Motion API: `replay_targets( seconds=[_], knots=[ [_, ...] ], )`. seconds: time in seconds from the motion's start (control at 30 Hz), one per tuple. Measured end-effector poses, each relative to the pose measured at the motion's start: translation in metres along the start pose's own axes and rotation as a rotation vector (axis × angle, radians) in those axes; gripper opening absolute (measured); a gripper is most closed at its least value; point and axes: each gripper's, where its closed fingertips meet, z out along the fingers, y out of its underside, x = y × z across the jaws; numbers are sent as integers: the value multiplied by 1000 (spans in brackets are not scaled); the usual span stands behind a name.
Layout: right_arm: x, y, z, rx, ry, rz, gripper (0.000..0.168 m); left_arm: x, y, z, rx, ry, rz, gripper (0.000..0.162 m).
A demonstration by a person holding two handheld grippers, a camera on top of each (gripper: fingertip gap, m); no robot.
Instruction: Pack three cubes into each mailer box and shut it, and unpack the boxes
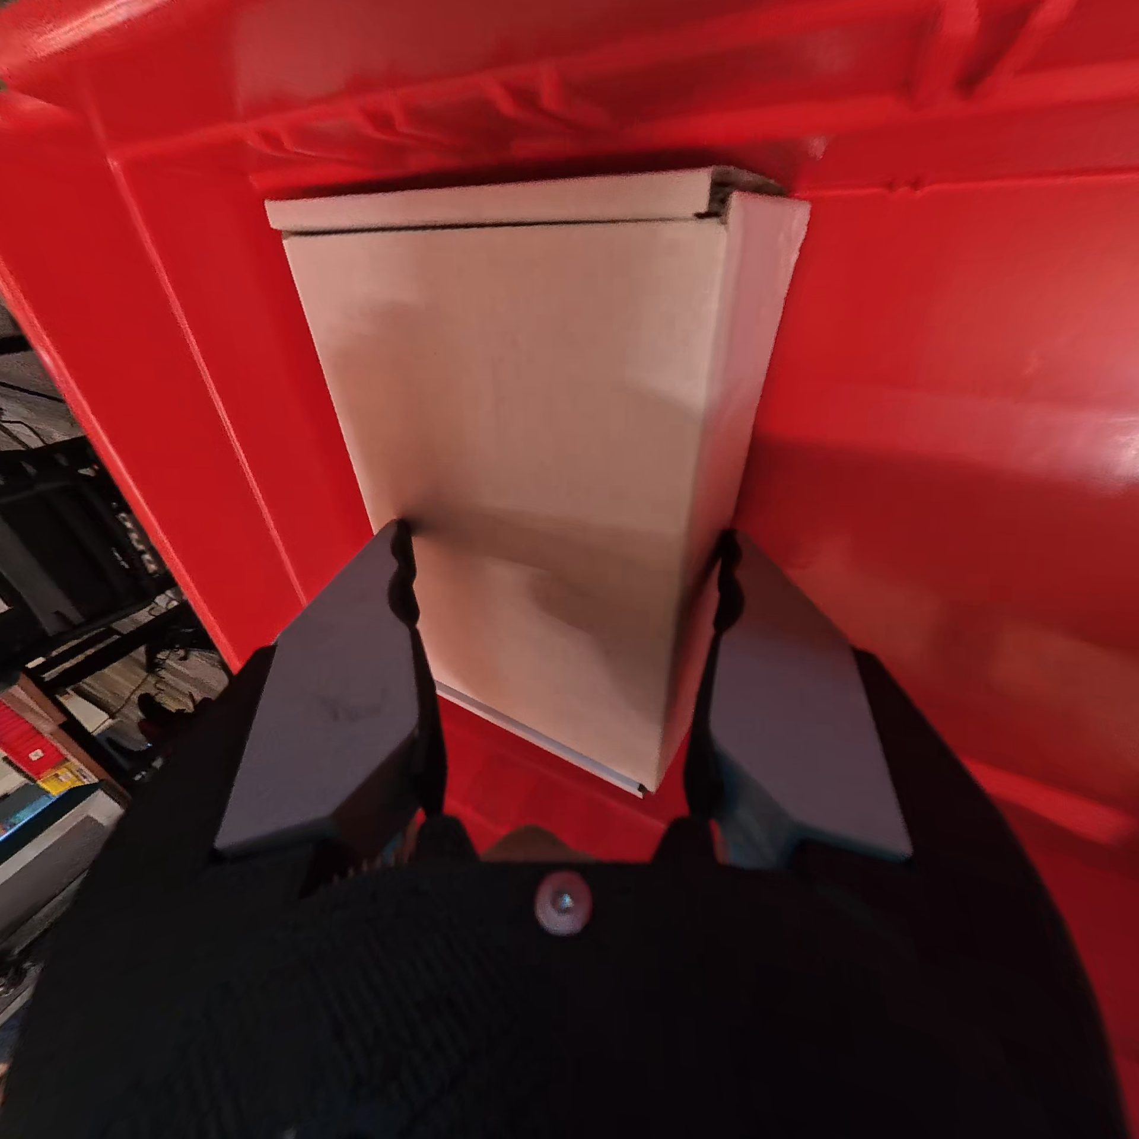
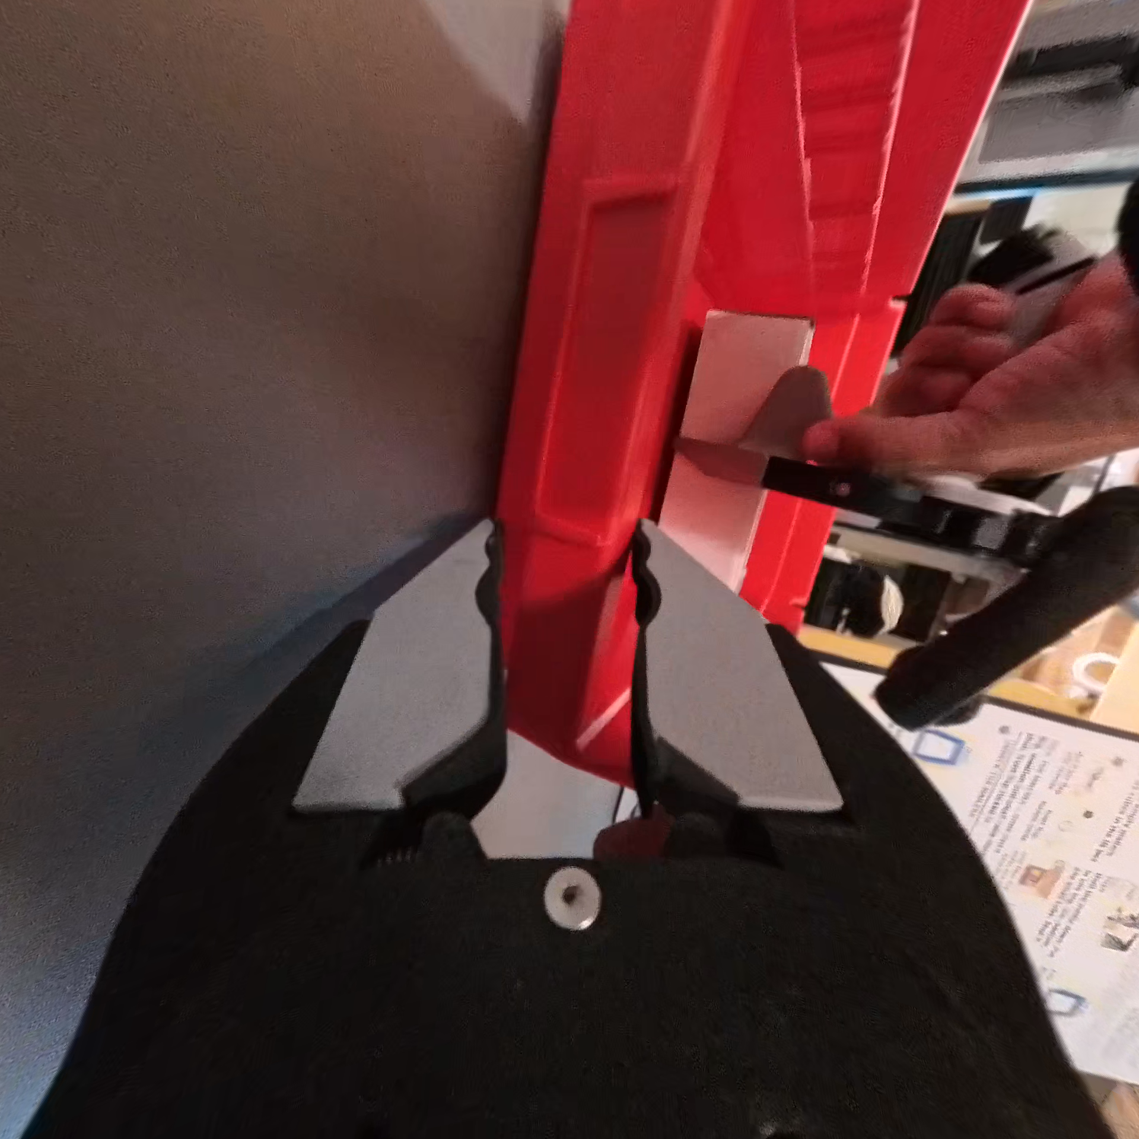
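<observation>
A closed white mailer box (image 1: 530,400) is inside a red plastic bin (image 1: 924,431), its far end against the bin's wall. My left gripper (image 1: 565,530) is shut on the near part of the box, one finger on each long side. My right gripper (image 2: 567,530) straddles the bin's wall (image 2: 573,431) and is shut on it. In the right wrist view the box (image 2: 739,370) shows inside the bin, with a finger (image 2: 792,407) of the left gripper on it and a person's hand (image 2: 986,400) behind. No cubes are in view.
A plain grey surface (image 2: 216,308) fills the left of the right wrist view. A printed sheet (image 2: 1048,832) lies at the lower right. Shelves and clutter (image 1: 80,555) show past the bin's left wall.
</observation>
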Motion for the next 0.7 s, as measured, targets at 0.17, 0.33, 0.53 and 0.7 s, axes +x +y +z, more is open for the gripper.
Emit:
replay_targets(
  seconds=[0.17, 0.33, 0.53, 0.7],
  knots=[
    [-8, -7, 2, 27, -164, 113, 30, 4, 1, -3, -37, 16, 27, 97],
    [-34, -4, -29, 94, -308, 116, 28, 29, -1, -24, -5, 164, -26, 97],
    [-77, -14, -96, 147, -419, 76, 27, 95, -5, -76, -5, 578, -106, 98],
    [-92, -11, -118, 143, -461, 133, 26, 121, -3, -97, -33, 781, -129, 95]
  ],
)
